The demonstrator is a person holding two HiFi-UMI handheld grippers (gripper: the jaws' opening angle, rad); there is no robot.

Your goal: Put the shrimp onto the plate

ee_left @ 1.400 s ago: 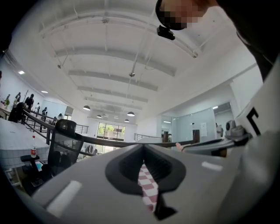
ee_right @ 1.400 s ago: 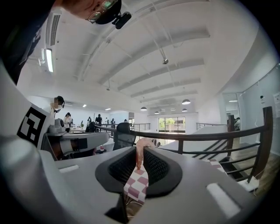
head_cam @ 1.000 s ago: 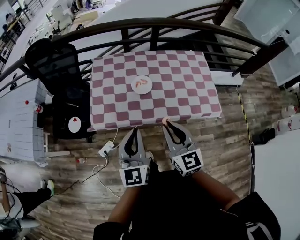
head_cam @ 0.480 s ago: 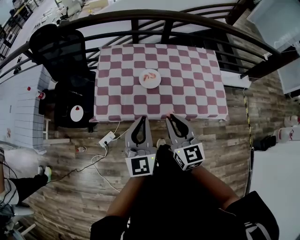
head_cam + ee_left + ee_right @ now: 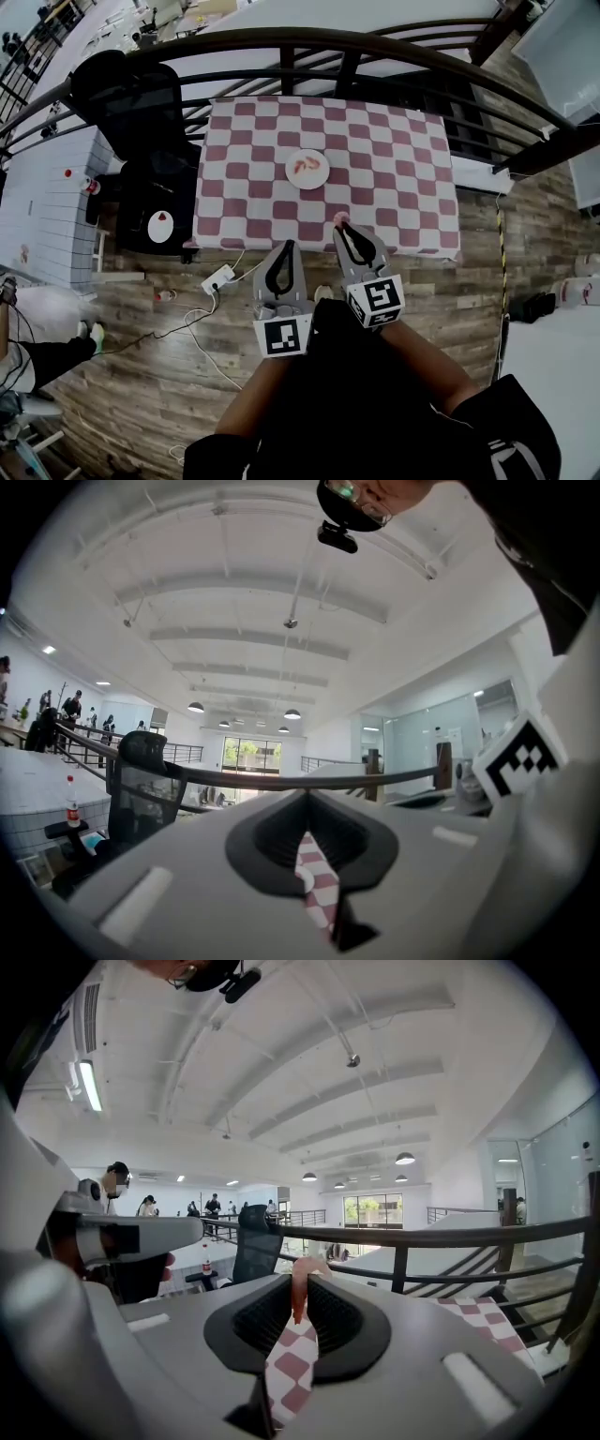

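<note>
A white plate holding pink shrimp pieces rests near the middle of the red-and-white checked table. My right gripper is shut on a pink shrimp just over the table's near edge, short of the plate. In the right gripper view that shrimp stands pinched between the dark pads of the right gripper. My left gripper hangs beside it over the floor, shut and empty. In the left gripper view the left gripper shows only a sliver of checked cloth between its pads.
A dark curved railing runs behind the table. A black office chair and a dark stool with a small white dish stand at the table's left. A power strip with cables lies on the wooden floor.
Both grippers have moved forward a little. The right one, still pinching the shrimp, has gone from the table's near edge to just over it. The plate is unmoved.
</note>
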